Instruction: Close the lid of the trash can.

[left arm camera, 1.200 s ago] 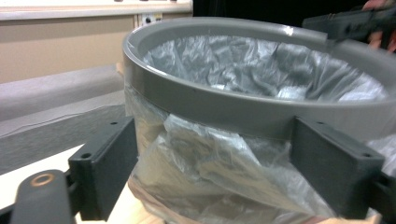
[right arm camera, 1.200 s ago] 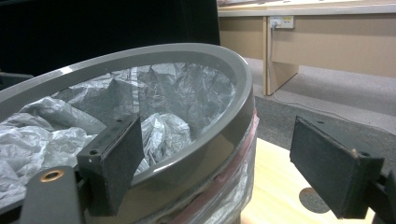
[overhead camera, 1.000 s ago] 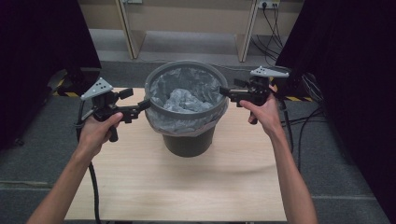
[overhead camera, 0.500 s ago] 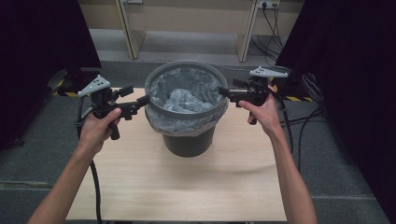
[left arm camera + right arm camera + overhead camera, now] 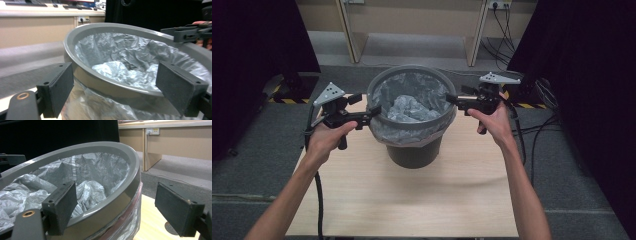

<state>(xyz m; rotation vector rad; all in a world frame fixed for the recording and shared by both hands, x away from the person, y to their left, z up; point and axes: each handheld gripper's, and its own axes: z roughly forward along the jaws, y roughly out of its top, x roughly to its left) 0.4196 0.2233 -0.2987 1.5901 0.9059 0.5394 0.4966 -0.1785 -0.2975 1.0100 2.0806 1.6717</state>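
A dark grey bin stands at the middle of the wooden table. A grey ring rim holds a crinkled translucent liner bag in it, and the bag's edge hangs out under the rim. My left gripper is at the rim's left side, open. In the left gripper view its jaws stand wide on either side of the rim without pressing it. My right gripper is at the rim's right side, also open. One of its pads is inside the bin, the other outside the rim.
The table's far edge lies just behind the bin, with grey carpet beyond. Cables run on the floor at the right. Dark curtains close both sides, and wooden furniture legs stand at the back.
My left gripper has edged slightly right, toward the bin's rim. The right gripper and the bin have stayed where they were.
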